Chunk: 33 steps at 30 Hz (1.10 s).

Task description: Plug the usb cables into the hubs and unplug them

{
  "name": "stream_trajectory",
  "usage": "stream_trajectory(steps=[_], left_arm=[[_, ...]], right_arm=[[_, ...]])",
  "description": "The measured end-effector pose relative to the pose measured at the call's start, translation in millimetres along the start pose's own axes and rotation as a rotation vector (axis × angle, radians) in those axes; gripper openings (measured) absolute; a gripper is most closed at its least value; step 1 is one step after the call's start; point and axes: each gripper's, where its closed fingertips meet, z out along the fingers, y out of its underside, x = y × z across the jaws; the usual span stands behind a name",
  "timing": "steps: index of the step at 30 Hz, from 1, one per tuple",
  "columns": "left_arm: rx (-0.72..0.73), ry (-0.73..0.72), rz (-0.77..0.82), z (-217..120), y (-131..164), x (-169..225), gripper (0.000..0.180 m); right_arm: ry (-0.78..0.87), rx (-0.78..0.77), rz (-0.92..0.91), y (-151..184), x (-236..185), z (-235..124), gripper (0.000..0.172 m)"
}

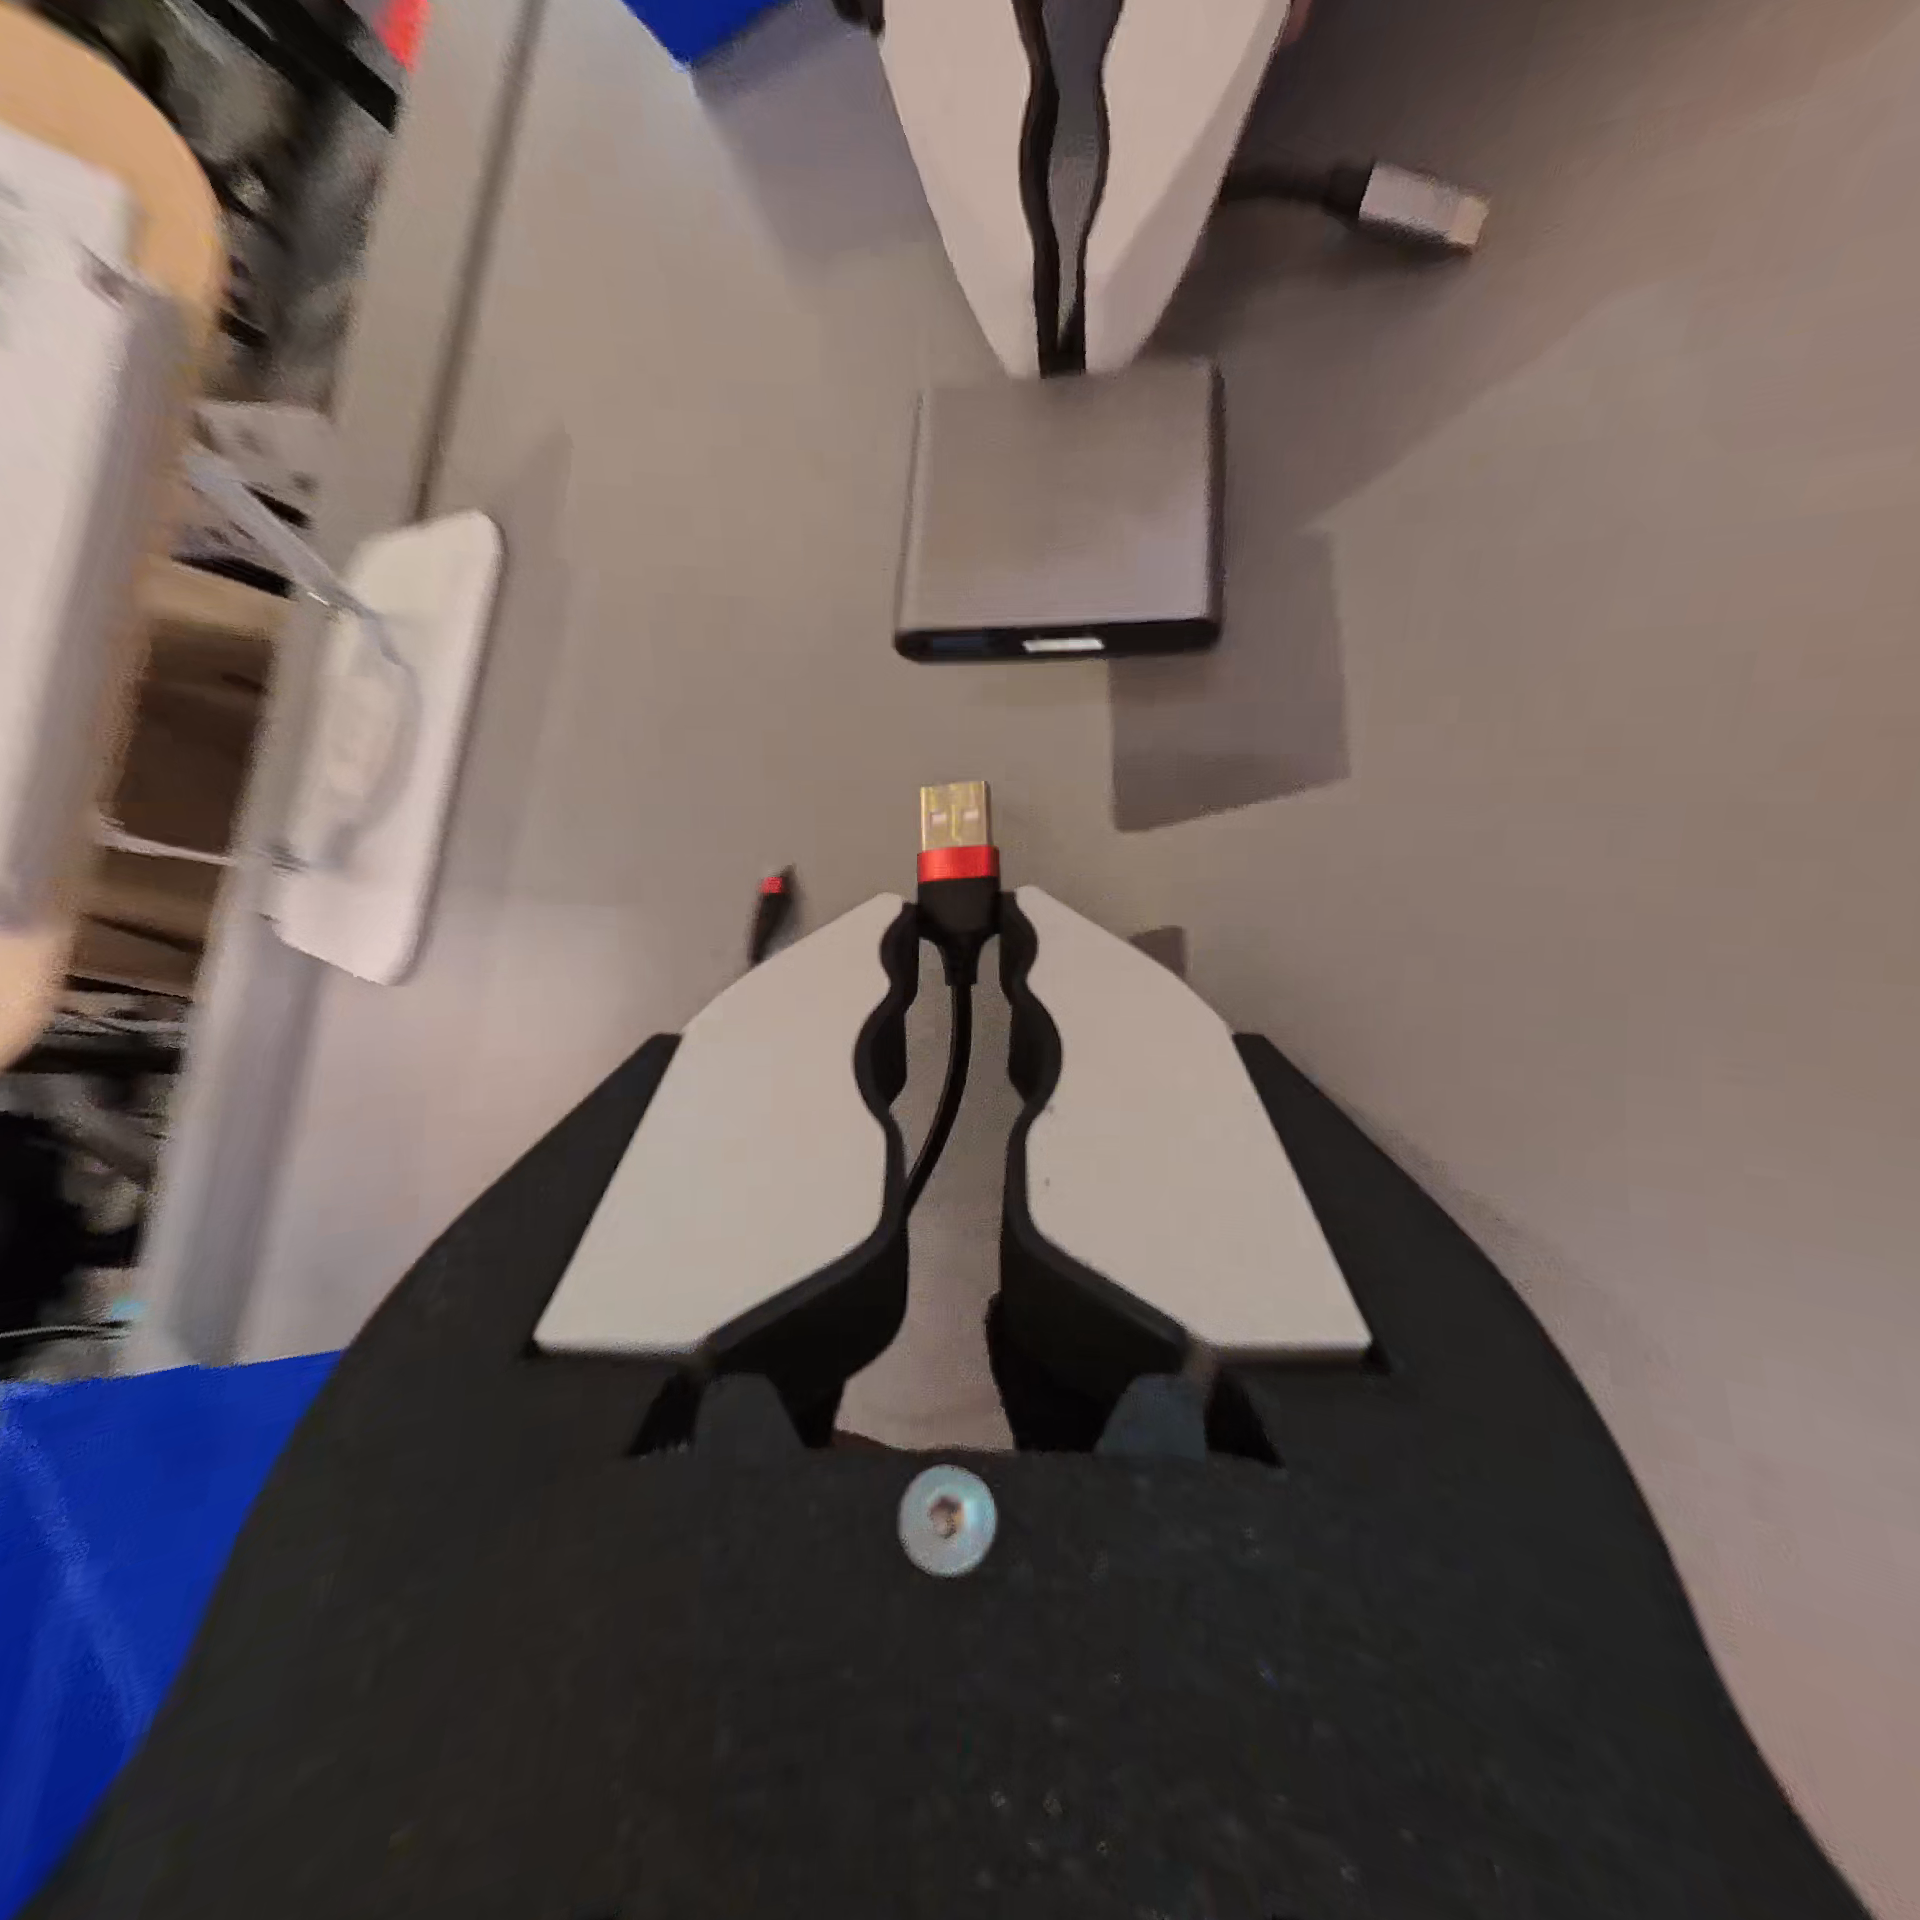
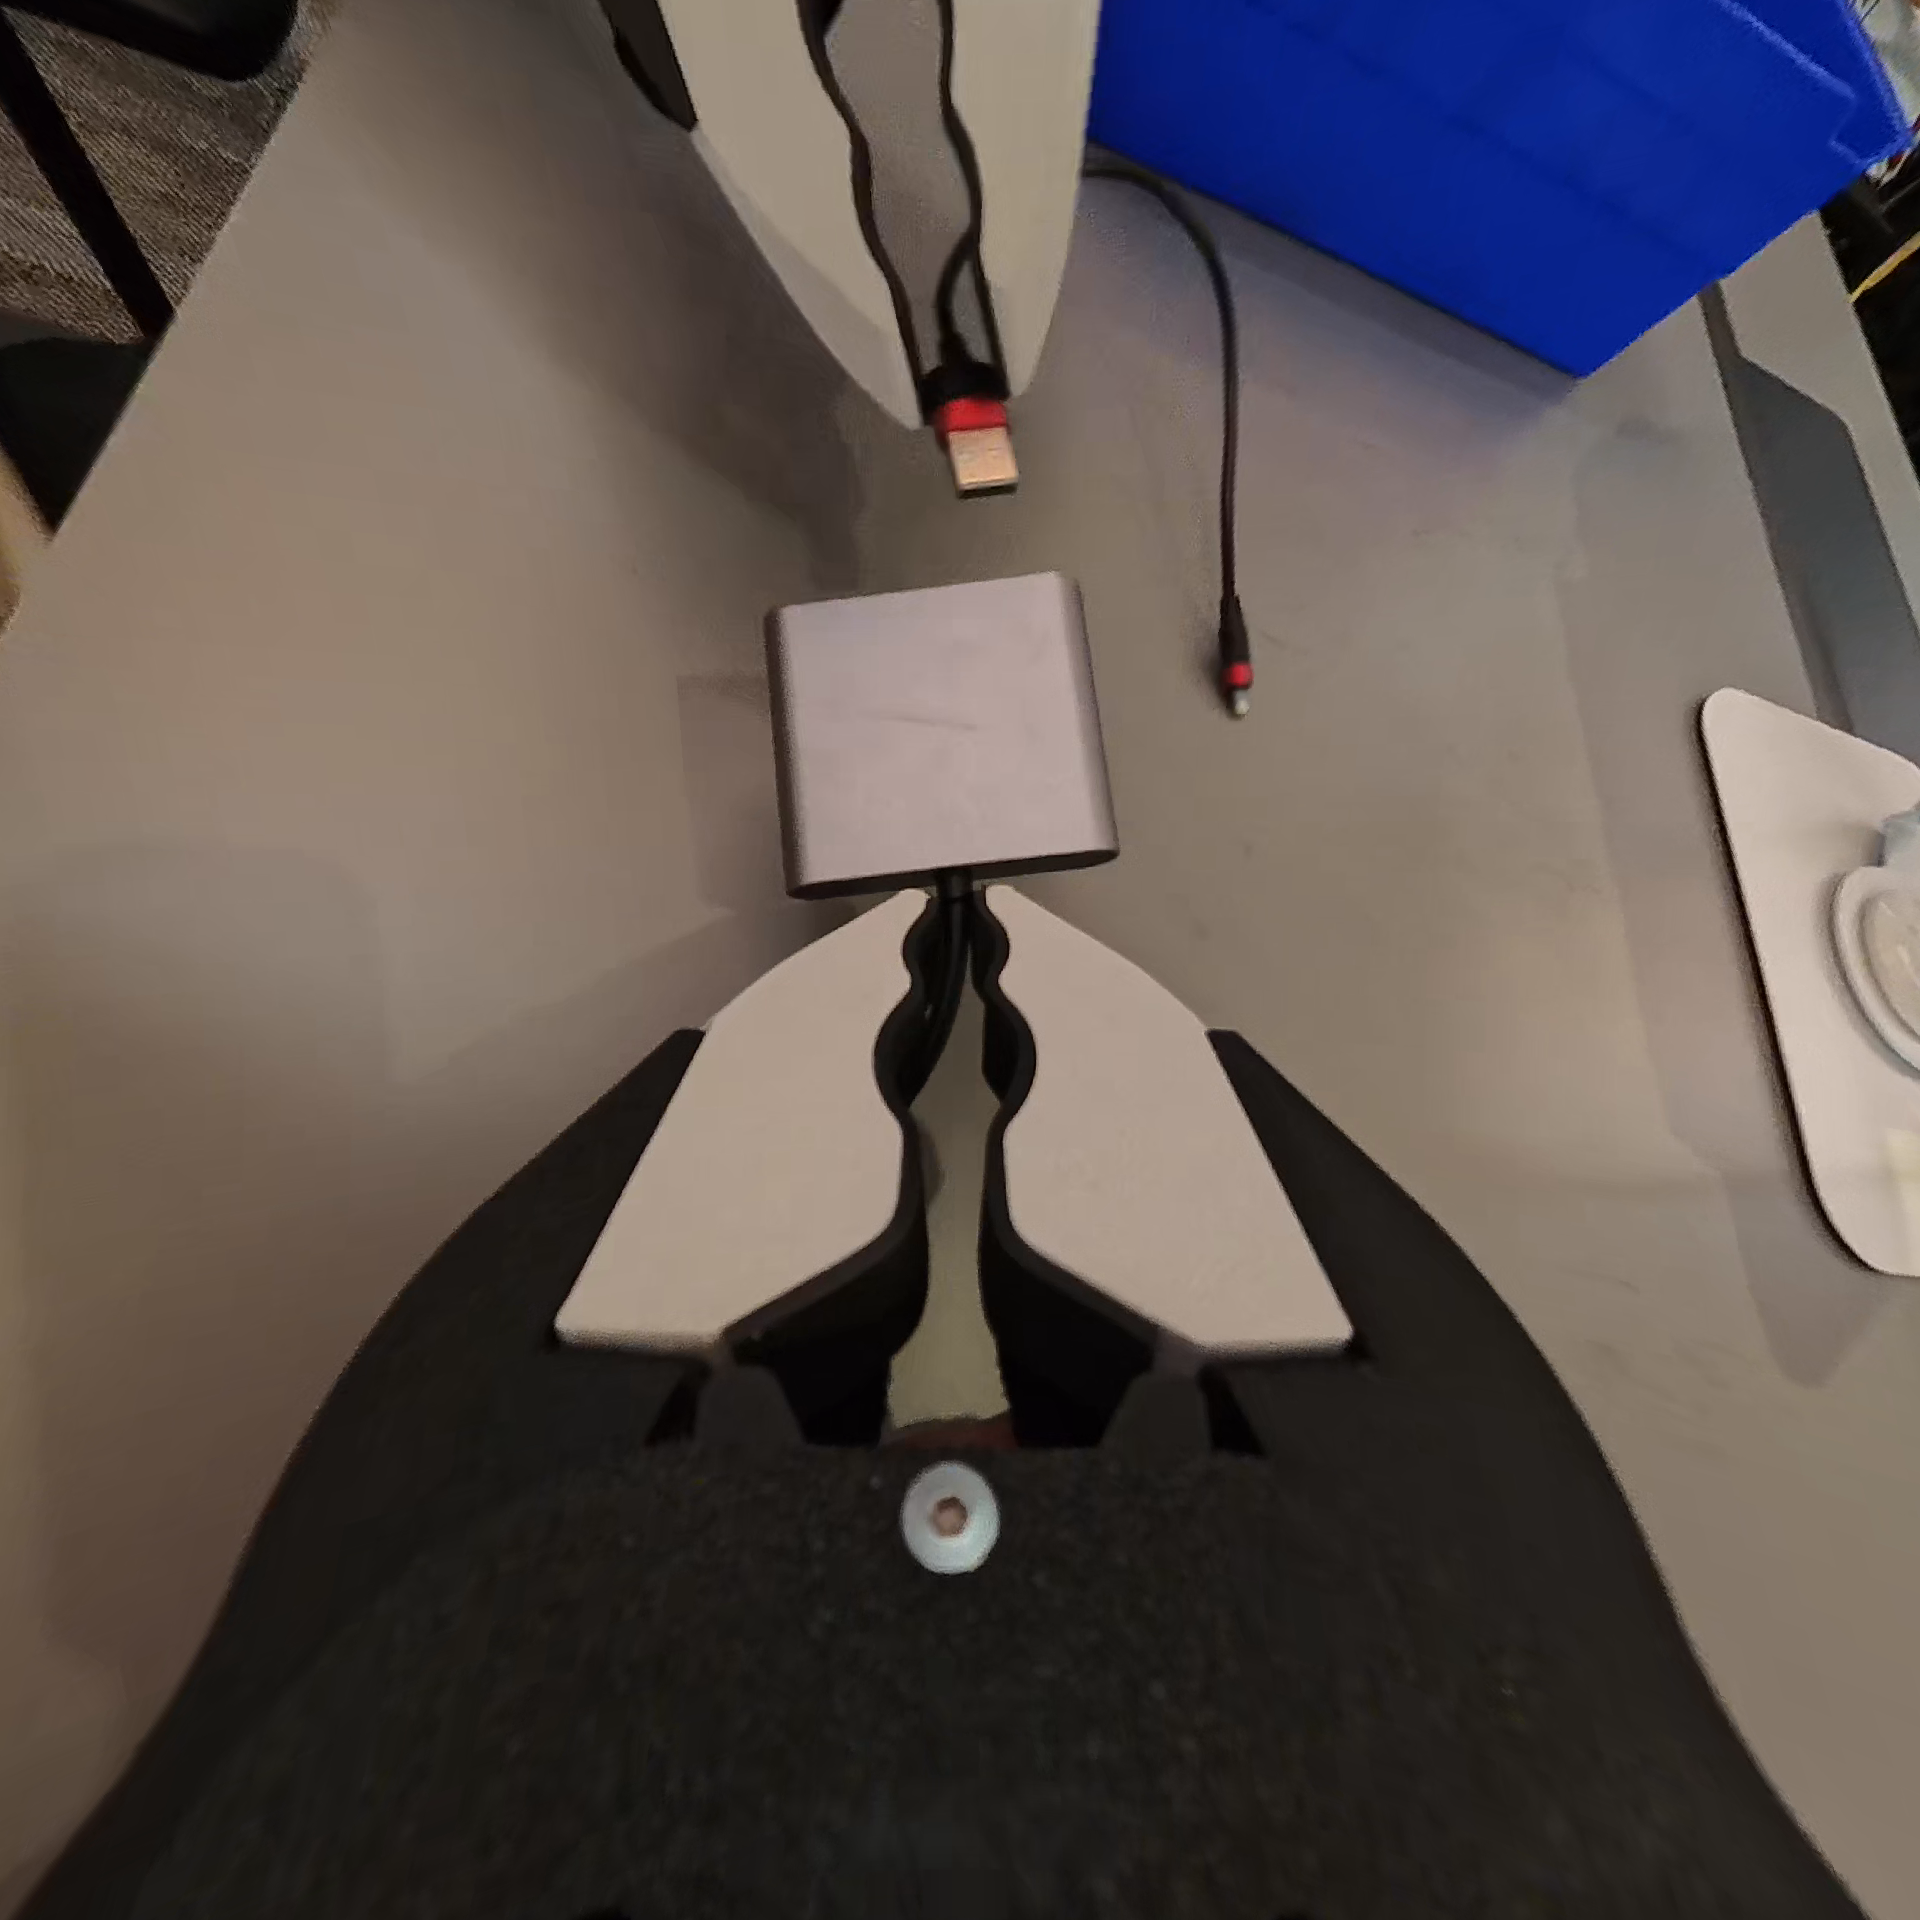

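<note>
The left gripper [image 1: 958, 902] pinched a black rubbery USB plug [image 1: 956, 831] with a red collar and gold metal tip, at frame centre. Just above it lay the flat, rounded grey metal hub [image 1: 1060, 509] on the smooth grey table [image 1: 1558, 935]. The right gripper [image 2: 951, 902] clamped the hub's thin black cord [image 2: 951, 896].

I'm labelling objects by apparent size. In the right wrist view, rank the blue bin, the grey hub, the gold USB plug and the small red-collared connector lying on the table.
Largest to smallest as they appear:
1. blue bin
2. grey hub
3. gold USB plug
4. small red-collared connector
</note>
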Motion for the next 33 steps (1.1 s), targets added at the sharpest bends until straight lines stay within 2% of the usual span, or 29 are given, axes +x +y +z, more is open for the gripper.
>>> stream_trajectory(steps=[4, 14, 33], left_arm=[[-0.02, -0.068, 0.129, 1, -8, -10, 0.014], [0.025, -0.006, 0.066, 7, -19, -3, 0.014], [-0.015, 0.059, 0.069, 16, -13, 11, 0.014]], right_arm=[[0.005, 0.01, -0.001, -3, 0, 1, 0.004], [0.01, 0.012, -0.016, -6, -2, 4, 0.004], [-0.023, -0.02, -0.053, -2, -11, 9, 0.004]])
